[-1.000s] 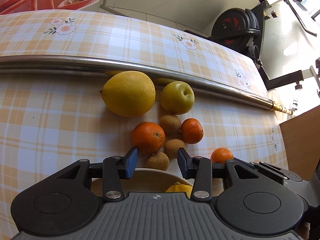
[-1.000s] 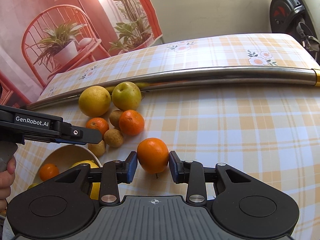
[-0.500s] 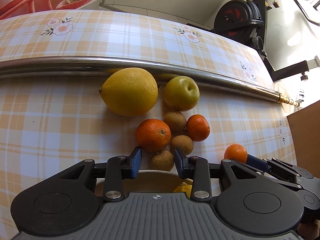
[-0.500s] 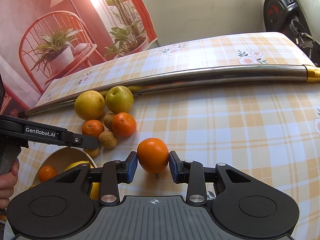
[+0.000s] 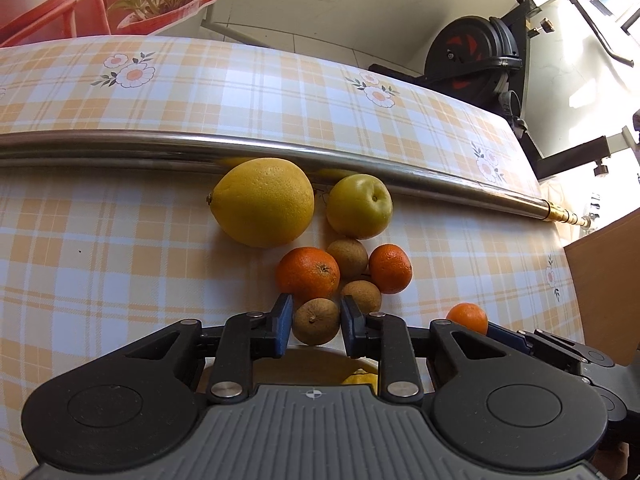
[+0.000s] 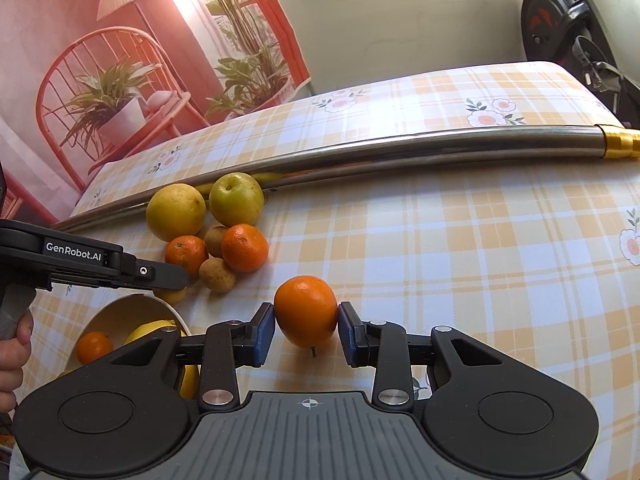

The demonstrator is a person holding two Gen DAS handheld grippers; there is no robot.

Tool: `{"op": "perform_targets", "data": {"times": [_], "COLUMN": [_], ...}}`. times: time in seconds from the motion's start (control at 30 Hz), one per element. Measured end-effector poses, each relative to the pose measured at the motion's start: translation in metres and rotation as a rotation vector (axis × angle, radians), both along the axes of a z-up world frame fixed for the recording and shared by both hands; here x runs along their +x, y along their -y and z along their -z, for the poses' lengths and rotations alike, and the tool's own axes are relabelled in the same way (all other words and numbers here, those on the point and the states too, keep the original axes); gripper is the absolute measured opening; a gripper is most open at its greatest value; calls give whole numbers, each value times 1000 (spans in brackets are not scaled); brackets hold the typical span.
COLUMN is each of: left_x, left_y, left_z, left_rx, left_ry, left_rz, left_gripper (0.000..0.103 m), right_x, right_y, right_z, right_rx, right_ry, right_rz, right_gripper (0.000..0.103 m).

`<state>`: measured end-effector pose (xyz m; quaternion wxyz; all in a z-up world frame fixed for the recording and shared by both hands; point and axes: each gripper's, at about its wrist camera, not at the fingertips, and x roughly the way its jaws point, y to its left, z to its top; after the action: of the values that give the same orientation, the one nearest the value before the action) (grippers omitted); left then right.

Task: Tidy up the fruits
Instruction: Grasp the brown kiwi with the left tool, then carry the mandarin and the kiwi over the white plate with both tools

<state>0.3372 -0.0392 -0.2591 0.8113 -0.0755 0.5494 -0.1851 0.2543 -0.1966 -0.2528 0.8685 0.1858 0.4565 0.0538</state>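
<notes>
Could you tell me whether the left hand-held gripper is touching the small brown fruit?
Touching: the left wrist view shows the left hand-held gripper with both blue pads pressed against the small brown fruit.

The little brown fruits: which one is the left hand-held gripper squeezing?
The nearest brown fruit, between the left hand-held gripper pads; two others lie free.
</notes>
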Motion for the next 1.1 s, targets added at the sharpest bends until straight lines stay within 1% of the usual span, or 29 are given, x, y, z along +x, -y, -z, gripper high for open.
{"op": "perform_targets", "data": {"times": [0.07,0.13,0.2,0.33,0.53,0.63,0.73,0.9,1.1], "left_x": [-4,-8,-13,-24,-54,-74,-93,-120,-144], "left_y": [-3,-4,-7,-16,-41,-51,-59,-74,-78], "left_z": [-8,-13,-17,-25,-37,-42,-43,-41,-38], "left_rx": [-12,-4,1,-12,-30,-6,11,-11,-5], "left_ry": [13,30,43,58,80,101,115,106,107], "left_rz": [15,23,23,21,9,6,4,-17,-8], "left_gripper": [27,27,27,27,27,27,27,27,27], "right_x": [0,-1,-2,-4,-13,-18,-23,-34,-50], "right_y": [-1,-2,-4,-11,-25,-32,-42,-57,-72], "right_z": [-2,-4,-6,-13,-29,-35,-40,-50,-58], "right_rx": [-1,-2,-5,-12,-25,-25,-30,-38,-34], "right_ry": [2,6,10,20,44,49,47,54,44], "right_rz": [-3,-9,-15,-35,-76,-98,-128,-173,-216], "right_gripper": [31,31,31,31,31,31,31,31,31]}}
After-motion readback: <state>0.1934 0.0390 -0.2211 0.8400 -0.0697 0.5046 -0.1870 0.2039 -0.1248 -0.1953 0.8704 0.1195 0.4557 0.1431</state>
